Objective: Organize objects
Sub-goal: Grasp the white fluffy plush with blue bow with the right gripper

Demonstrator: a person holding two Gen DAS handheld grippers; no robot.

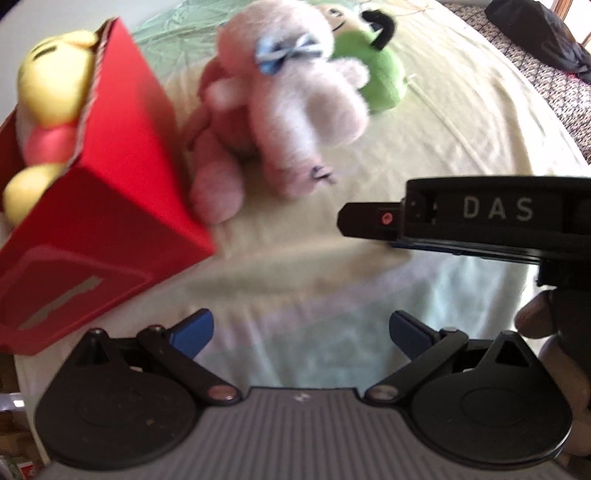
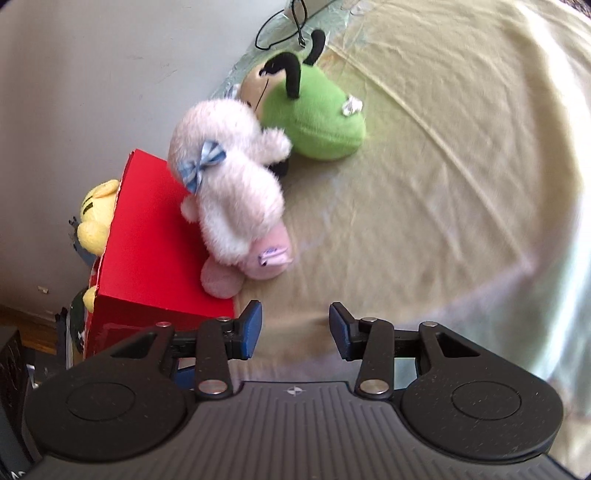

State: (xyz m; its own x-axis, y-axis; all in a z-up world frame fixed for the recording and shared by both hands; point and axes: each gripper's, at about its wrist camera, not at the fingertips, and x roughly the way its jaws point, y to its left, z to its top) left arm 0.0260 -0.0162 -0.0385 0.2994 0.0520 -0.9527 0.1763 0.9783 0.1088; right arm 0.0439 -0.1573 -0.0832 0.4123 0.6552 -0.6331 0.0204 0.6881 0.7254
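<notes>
A red box [image 1: 110, 206] [image 2: 155, 251] stands at the left with a yellow plush toy [image 1: 51, 92] [image 2: 96, 221] inside it. A pink-and-white plush toy with a blue bow [image 1: 280, 110] [image 2: 236, 199] leans against the box's side. Behind it lies a green plush toy with black antennae [image 1: 380, 74] [image 2: 317, 114]. My left gripper [image 1: 301, 332] is open and empty, short of the pink toy. My right gripper [image 2: 295, 328] is open and empty too, just in front of the box corner and the pink toy. In the left wrist view the right gripper's black body [image 1: 480, 221] reaches in from the right.
Everything rests on a pale yellow cloth [image 2: 424, 206] [image 1: 332, 236]. A grey wall [image 2: 92, 92] and a black cable [image 2: 295, 26] lie behind the toys. A patterned carpet [image 1: 554, 85] with a dark bag [image 1: 535, 33] shows beyond the cloth's far edge.
</notes>
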